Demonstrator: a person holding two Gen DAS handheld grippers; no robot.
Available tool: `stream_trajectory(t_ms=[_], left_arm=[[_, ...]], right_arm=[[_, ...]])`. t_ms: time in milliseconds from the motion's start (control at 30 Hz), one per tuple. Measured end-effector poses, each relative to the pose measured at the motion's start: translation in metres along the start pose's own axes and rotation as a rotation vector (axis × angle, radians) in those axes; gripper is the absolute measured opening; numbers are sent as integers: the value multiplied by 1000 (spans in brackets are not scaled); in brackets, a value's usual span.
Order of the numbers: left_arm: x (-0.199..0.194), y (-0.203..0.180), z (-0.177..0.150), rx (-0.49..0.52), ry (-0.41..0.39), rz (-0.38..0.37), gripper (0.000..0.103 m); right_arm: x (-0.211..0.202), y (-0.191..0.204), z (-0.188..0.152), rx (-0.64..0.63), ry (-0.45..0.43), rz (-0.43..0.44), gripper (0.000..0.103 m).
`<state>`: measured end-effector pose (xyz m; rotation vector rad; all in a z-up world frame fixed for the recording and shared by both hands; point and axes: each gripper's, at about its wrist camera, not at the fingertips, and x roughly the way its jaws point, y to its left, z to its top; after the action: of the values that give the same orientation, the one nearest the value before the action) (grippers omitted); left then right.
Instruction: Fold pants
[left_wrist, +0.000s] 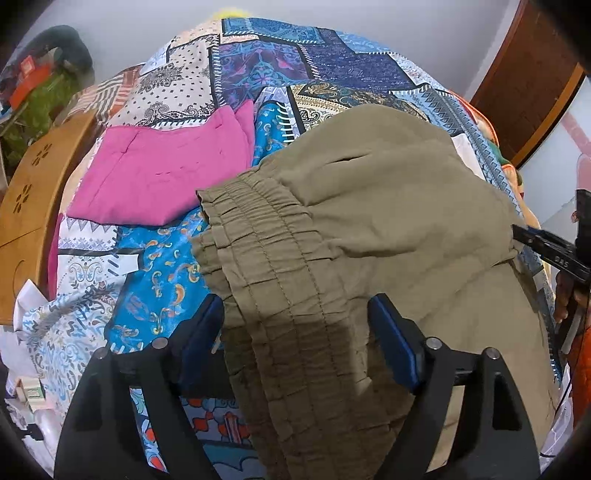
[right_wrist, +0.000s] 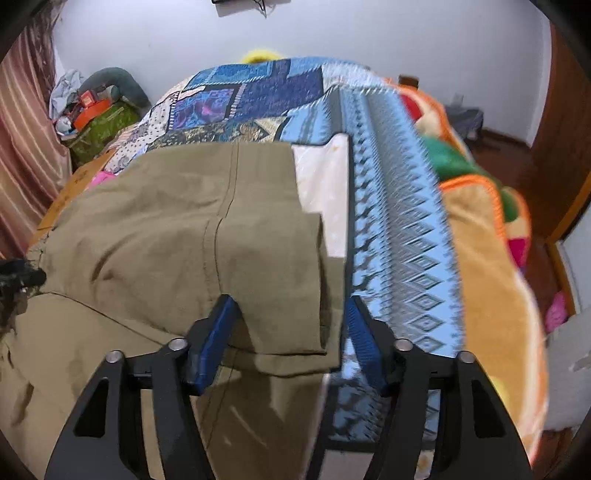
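Olive pants (left_wrist: 369, 206) lie folded over on a patchwork bedspread (left_wrist: 258, 62). In the left wrist view their elastic waistband (left_wrist: 266, 236) runs between the blue fingers of my left gripper (left_wrist: 295, 317), whose jaws stand wide apart around it. In the right wrist view the pants (right_wrist: 166, 214) show a folded leg end (right_wrist: 280, 295) lying between the fingers of my right gripper (right_wrist: 290, 325), also wide apart. The right gripper shows at the right edge of the left wrist view (left_wrist: 554, 251).
A folded pink garment (left_wrist: 159, 173) lies on the bed left of the pants. A wooden headboard (left_wrist: 33, 206) is at far left. An orange blanket (right_wrist: 487, 236) covers the bed's right side. Clutter (right_wrist: 92, 107) sits by the curtain.
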<state>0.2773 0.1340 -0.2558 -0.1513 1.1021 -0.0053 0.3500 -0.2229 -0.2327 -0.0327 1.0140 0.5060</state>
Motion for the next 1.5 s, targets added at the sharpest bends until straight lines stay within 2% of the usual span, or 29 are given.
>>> stream_trajectory(t_ms=[33,100,133,233,433,567,667,800,1000,1100,1200,1267,1300,1367,1500], left_arm=[[0,0,0,-1,1,-1,82],[-2,-1,1,1,-3,12,79],[-4,-2,1,6,-12,27,76],[-13,-5,2,32,-50,89,65],[-16,-5,5,76,-81,165,57],[-8,4,4,50,-68,141,55],[-5,7,2,31,-65,119,56],[0,4,1,47,-56,122,58],[-17,0,3,87,-70,114,59],[-38,0,6,87,-111,120,59],[-62,8,16,76,-172,128,66],[-71,17,27,52,-206,139,71],[-73,22,31,42,-214,144,73],[-72,33,43,17,-218,158,73],[-53,57,69,-56,-184,160,73]], right_arm=[[4,1,-1,11,13,38,34],[9,6,-1,-5,23,12,21],[10,11,-1,-32,21,-7,11],[4,22,1,-85,-1,-48,9],[-31,39,15,-193,-101,-115,5],[-43,46,25,-251,-118,-152,4],[-25,33,20,-208,-62,-172,2],[17,7,4,-82,74,-89,2],[20,13,9,-106,96,-123,3],[1,15,14,-145,69,-141,4],[-28,12,27,-117,4,-122,13],[-44,9,36,-89,-37,-103,30],[-52,10,42,-84,-69,-104,33],[-58,16,58,-87,-115,-110,43],[-59,22,78,-93,-161,-107,45]])
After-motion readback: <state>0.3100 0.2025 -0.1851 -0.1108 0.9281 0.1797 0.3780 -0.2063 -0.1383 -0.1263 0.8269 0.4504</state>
